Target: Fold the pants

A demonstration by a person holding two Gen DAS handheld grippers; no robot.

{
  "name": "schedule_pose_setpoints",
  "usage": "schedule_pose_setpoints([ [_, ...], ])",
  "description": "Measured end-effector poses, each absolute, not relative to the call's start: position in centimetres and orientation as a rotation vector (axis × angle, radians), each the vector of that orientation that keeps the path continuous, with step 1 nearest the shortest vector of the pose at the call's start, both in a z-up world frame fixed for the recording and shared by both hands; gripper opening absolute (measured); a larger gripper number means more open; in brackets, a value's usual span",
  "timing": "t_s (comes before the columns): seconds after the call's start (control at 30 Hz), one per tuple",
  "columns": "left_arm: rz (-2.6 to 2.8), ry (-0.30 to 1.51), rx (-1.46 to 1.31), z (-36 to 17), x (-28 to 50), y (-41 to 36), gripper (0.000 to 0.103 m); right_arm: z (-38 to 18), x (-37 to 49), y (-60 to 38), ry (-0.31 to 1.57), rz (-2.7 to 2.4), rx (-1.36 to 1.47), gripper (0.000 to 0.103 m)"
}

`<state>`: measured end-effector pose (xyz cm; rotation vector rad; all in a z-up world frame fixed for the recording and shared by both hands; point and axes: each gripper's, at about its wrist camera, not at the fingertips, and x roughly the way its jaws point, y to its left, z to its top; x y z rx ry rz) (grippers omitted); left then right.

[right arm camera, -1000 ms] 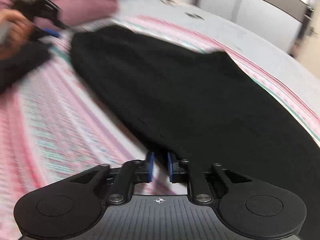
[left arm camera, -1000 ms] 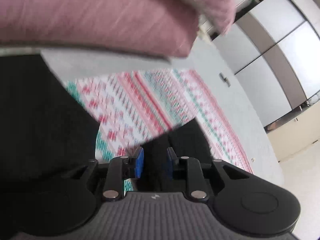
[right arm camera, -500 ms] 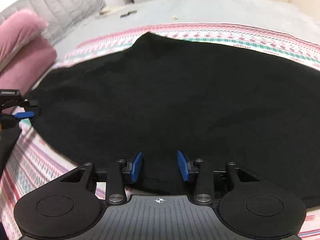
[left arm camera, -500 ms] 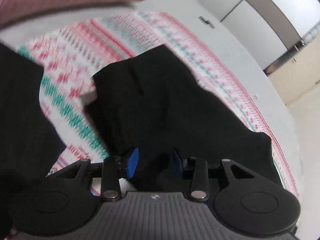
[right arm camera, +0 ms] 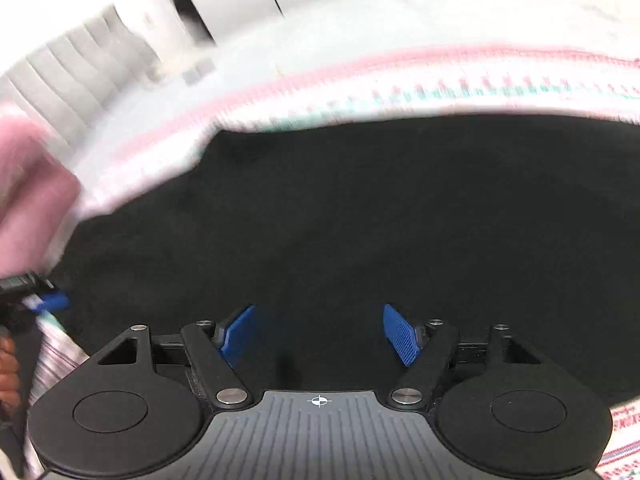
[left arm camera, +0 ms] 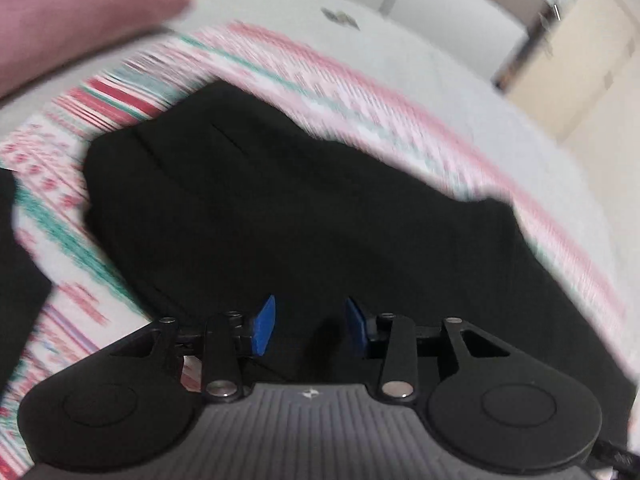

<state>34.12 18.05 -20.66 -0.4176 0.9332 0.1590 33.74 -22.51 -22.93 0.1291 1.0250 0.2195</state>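
Black pants (left arm camera: pixel 300 208) lie spread on a pink, white and green patterned blanket (left arm camera: pixel 340 92) on a bed. My left gripper (left arm camera: pixel 310 326) hovers just above the pants, its blue pads parted and holding nothing. My right gripper (right arm camera: pixel 320 334) is wide open over the same black pants (right arm camera: pixel 380 220), also empty. The left gripper's blue tip (right arm camera: pixel 54 302) shows at the left edge of the right wrist view, next to the pants' edge.
A pink pillow (left arm camera: pixel 80 12) lies at the head of the bed, also in the right wrist view (right arm camera: pixel 28 200). Grey bedsheet (left arm camera: pixel 460 92) surrounds the blanket. White wardrobe doors (left arm camera: pixel 440 0) and a quilted headboard (right arm camera: pixel 72 72) stand beyond. More black cloth (left arm camera: pixel 16 272) lies at far left.
Both grippers were shut on the pants a second ago. They have let go and opened; the right jaws are wider than half a second ago. Both views shifted, with motion blur.
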Motion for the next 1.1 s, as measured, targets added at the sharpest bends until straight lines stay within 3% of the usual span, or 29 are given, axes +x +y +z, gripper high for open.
schedule_pose_setpoints([
  [0.17, 0.185, 0.943, -0.347, -21.4, 35.0, 17.9, 0.064, -22.5, 33.8, -24.2, 1.025, 0.273, -0.022, 0.073],
  [0.3, 0.194, 0.942, -0.259, -19.8, 34.3, 15.9, 0.066, -22.0, 34.3, -27.2, 1.031, 0.189, 0.119, 0.075],
  [0.33, 0.164, 0.908, -0.225, -19.0, 33.9, 14.8, 0.068, -21.6, 34.5, -27.7, 1.031, 0.148, 0.174, 0.075],
  [0.4, 0.107, 0.859, -0.163, -18.0, 33.3, 12.6, 0.087, -20.9, 34.5, -27.0, 1.007, 0.129, 0.19, 0.075],
  [0.43, 0.09, 0.845, -0.134, -17.8, 33.2, 11.6, 0.09, -20.5, 34.5, -26.4, 0.983, 0.138, 0.171, 0.075],
  [0.57, 0.078, 0.886, -0.072, -19.6, 33.9, 9.0, 0.09, -21.4, 34.6, -24.3, 0.991, 0.136, 0.055, 0.087],
  [0.73, 0.116, 0.917, 0.031, -22.3, 34.1, 7.8, 0.092, -22.6, 34.8, -24.5, 1.003, 0.092, -0.116, 0.09],
  [1.1, 0.113, 0.918, 0.046, -21.5, 34.3, 7.9, 0.092, -22.3, 34.1, -33.7, 0.975, -0.174, -0.001, 0.092],
])
